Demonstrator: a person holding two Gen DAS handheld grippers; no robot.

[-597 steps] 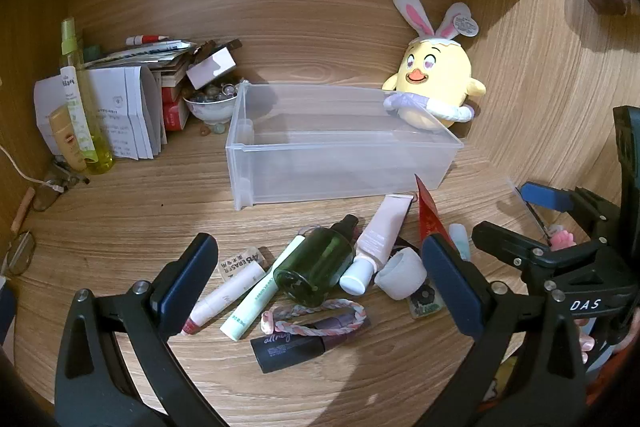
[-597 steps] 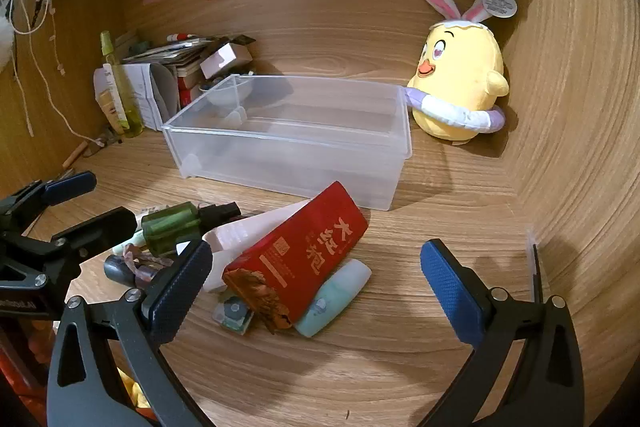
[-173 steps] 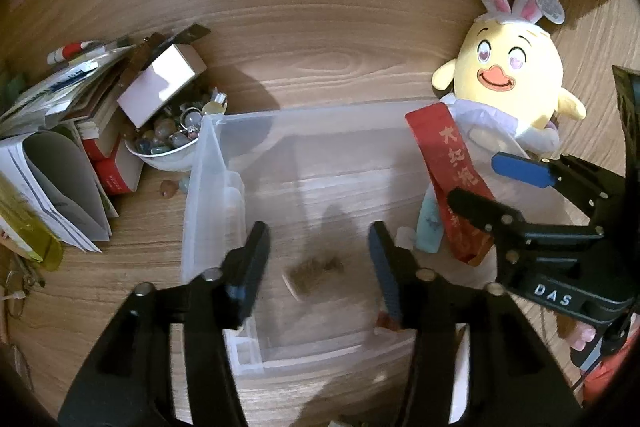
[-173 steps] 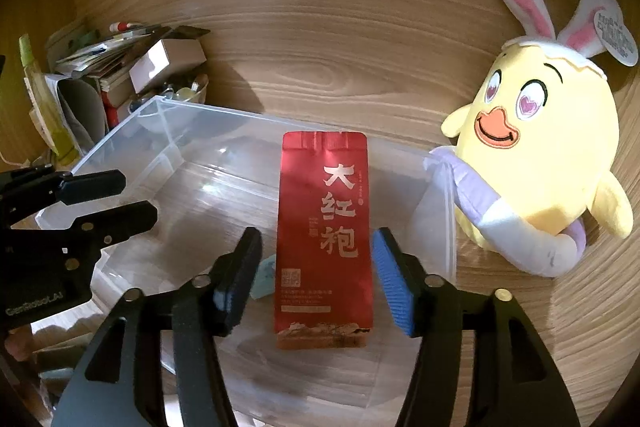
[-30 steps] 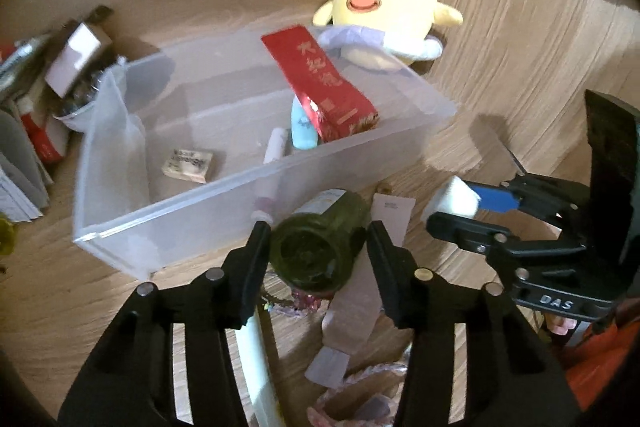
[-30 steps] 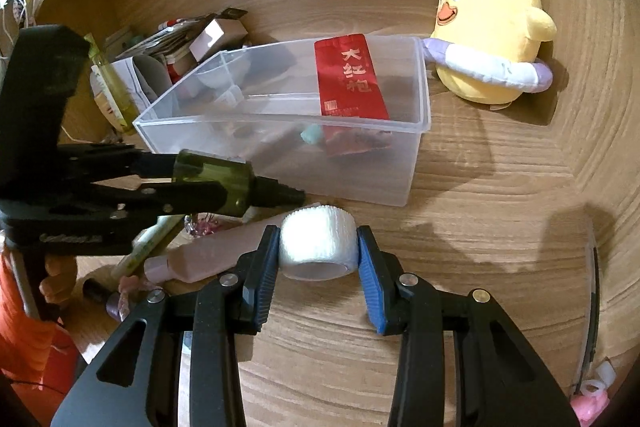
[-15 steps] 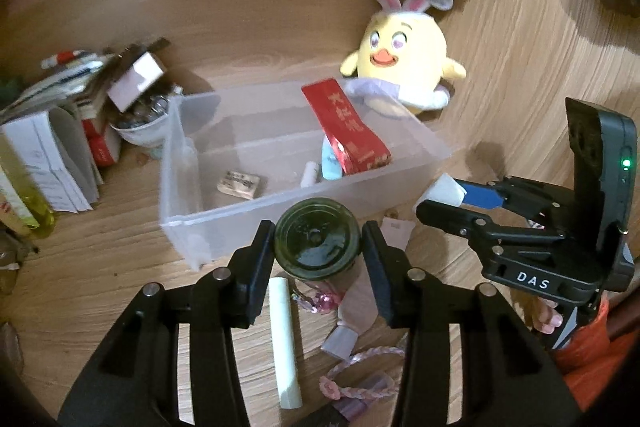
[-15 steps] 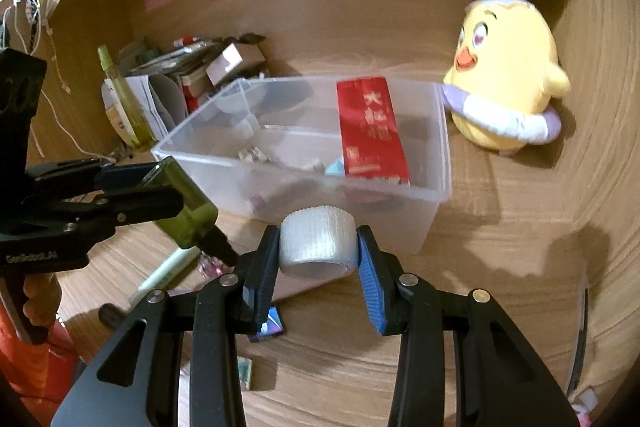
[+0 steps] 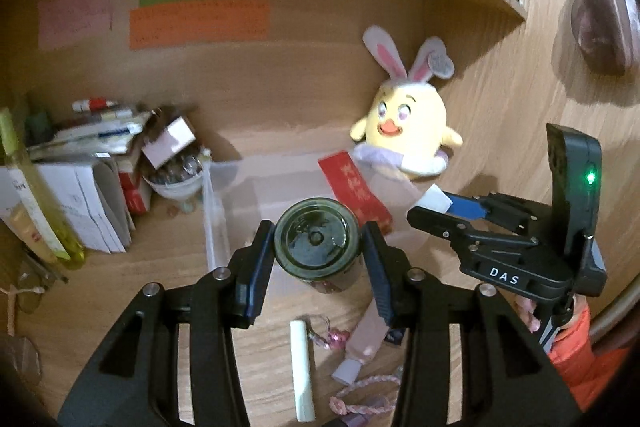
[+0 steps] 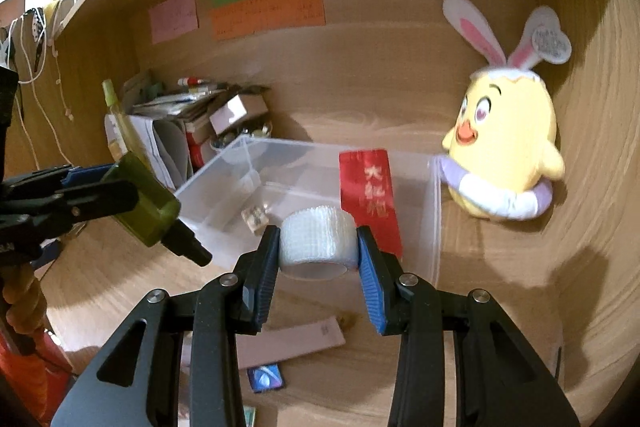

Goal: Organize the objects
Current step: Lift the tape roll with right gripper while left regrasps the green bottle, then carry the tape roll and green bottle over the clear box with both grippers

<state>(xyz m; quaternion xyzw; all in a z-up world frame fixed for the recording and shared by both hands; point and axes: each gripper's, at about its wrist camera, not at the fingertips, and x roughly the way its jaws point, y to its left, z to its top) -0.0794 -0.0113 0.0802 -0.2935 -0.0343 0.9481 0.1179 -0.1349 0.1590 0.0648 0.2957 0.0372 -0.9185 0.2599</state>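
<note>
Two claws loaded: left gripper [image 9: 318,247] clamps the bottle [image 9: 318,241], right gripper [image 10: 318,251] the tape roll [image 10: 317,241]; bin [image 10: 434,211] lies at twelve o'clock.

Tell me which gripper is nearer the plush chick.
Right. The right gripper, holding the white tape roll, is beside the plush chick; the left gripper is farther over.

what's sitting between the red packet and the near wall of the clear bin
In the right wrist view, the white roll in the right gripper covers most of that stretch; beside it lies a small wrapped sachet.

Glossy green bottle [image 9: 317,245], woven white roll [image 10: 318,241]
</note>
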